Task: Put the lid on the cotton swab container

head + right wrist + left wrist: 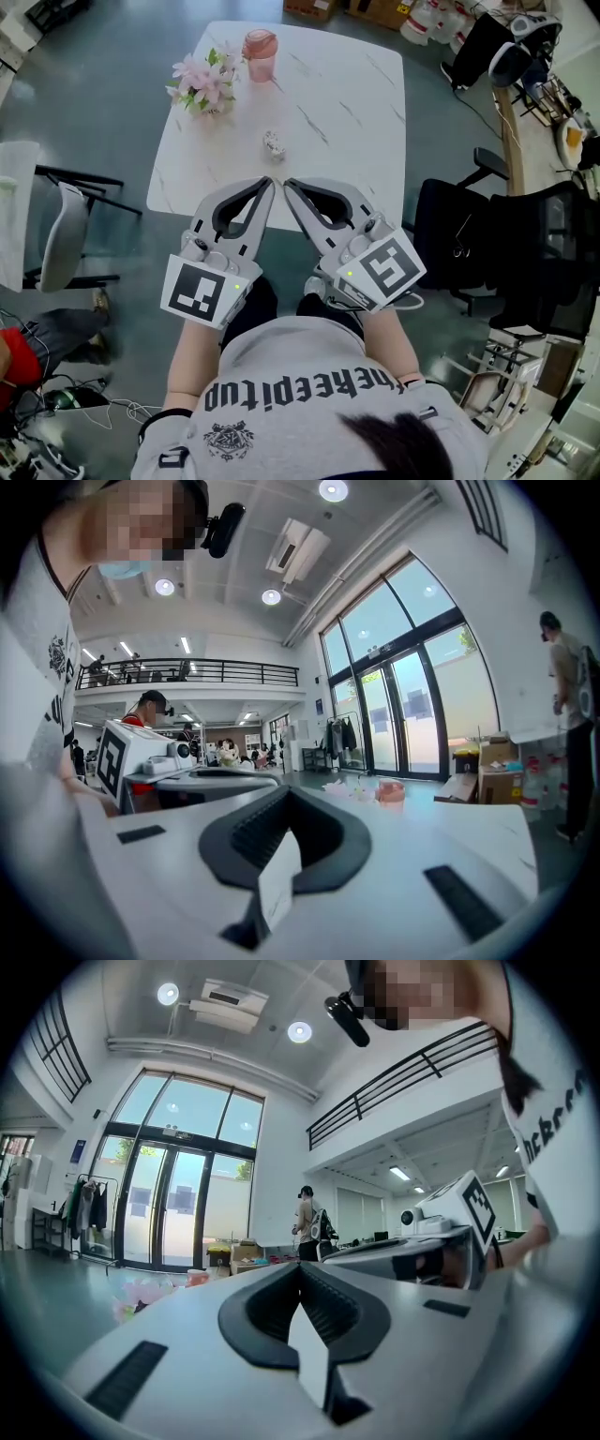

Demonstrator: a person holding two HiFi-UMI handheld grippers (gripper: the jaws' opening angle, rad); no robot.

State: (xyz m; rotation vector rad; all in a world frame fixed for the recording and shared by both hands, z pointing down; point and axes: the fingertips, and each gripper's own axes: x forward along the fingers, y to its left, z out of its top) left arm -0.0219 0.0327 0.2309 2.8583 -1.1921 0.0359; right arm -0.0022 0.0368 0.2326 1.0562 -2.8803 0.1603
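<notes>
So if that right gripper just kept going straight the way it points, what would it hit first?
Probably the pink flowers: the right gripper aims diagonally toward them, passing left of the small object. Its height is unclear, so it may clear them.

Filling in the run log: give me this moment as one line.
left gripper: shut, empty | right gripper: shut, empty | small white object: on table, untouched | pink container: beside flowers

My left gripper (pixel 270 183) and right gripper (pixel 286 184) were pale grey, edged black; table (pixel 366 112) white, grey-veined; cup (pixel 260 56) and flowers (pixel 202 80) pink.
</notes>
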